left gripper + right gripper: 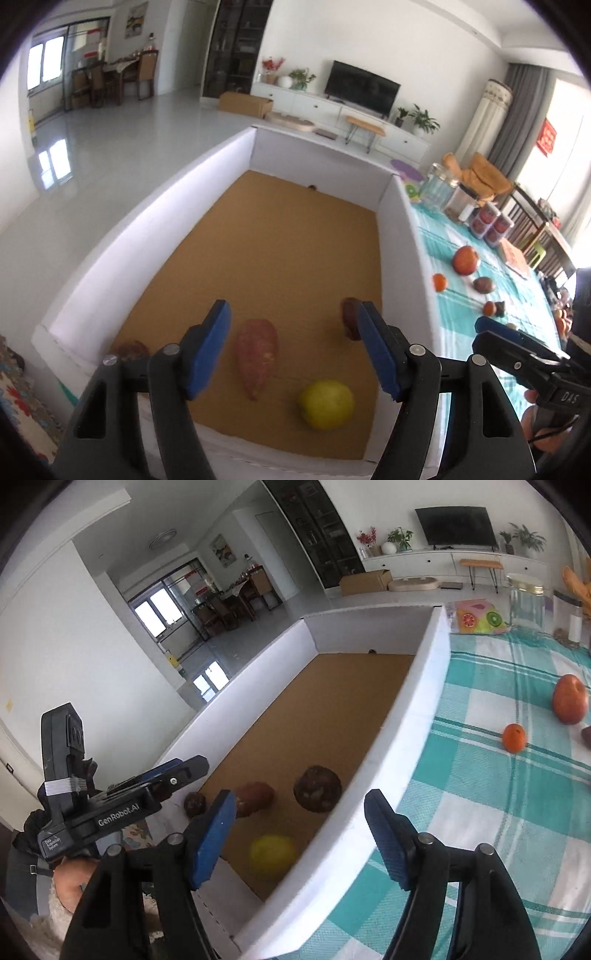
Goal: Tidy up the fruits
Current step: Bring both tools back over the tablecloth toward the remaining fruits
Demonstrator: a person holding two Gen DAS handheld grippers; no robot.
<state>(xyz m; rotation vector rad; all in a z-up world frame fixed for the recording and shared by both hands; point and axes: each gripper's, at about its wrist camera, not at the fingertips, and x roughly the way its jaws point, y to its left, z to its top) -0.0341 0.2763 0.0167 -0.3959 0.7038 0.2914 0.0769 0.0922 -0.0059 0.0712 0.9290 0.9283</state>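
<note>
Left gripper [295, 347]: jaws spread wide and empty, hovering above the near end of the white box [147, 236].
Right gripper [299, 843]: jaws also wide apart, holding nothing, poised over the box's right wall where it meets the tabletop [498, 812].
Already in the box: a sweet potato [256, 356], a yellow-green pear-like fruit [327, 404], a dark round fruit [351, 317] by the right wall, and another brownish piece [129, 349] at the near left corner.
Still out on the checked cloth: a red apple [466, 260], a small orange [439, 282], a dark brown fruit [484, 284], and a further small orange [489, 308] beside a dark item too small to identify.
Progress: judged roughly halfway; four pieces sit inside, at least four wait outside.
Remaining: the loose fruit to the right of the box looks like the work left, the small orange lying nearest the wall.
</note>
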